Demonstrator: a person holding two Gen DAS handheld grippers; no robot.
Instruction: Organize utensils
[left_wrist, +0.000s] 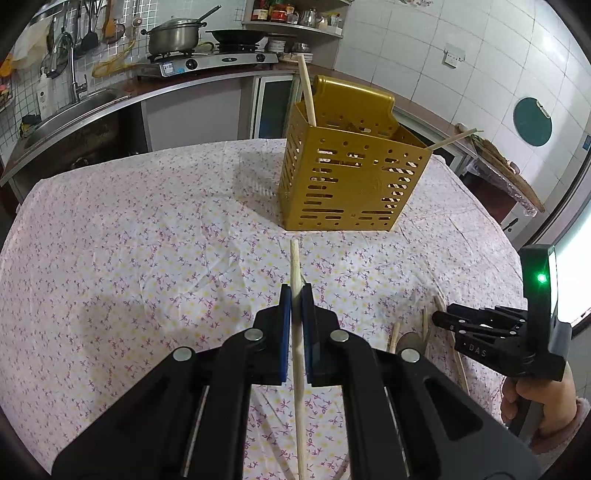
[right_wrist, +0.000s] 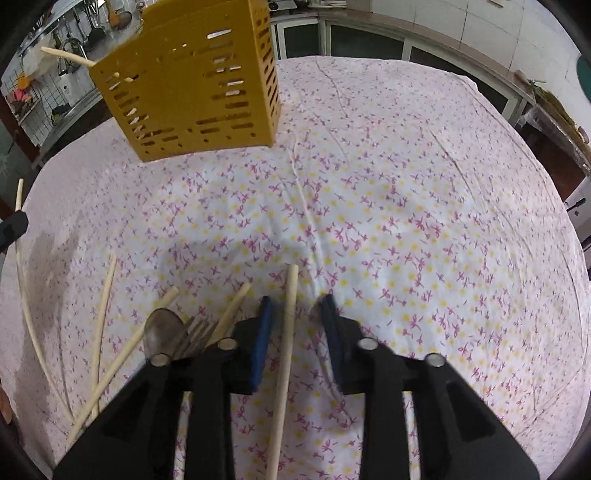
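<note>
Utensil holder (left_wrist: 343, 184): upright on the floral surface (left_wrist: 147, 240), well ahead; I could tip it.
Left gripper (left_wrist: 296, 295): fingers clamped on a chopstick (left_wrist: 294, 266); it may pivot and miss the rim.
Right gripper (right_wrist: 295, 306): fingers apart astride a lying chopstick (right_wrist: 291, 288); may pinch cloth.

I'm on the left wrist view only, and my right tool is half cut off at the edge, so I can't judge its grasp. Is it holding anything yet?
Observer: Not yet. A chopstick lies between the right tool's jaws, which stand apart, with neither pad pressing on it.
Operator: What's lying next to it?
Observer: A fork lies just left of the tool, beside the spoon.
Operator: Anything else loose there?
Observer: More chopsticks lie fanned out on the cloth left of the spoon.
</note>
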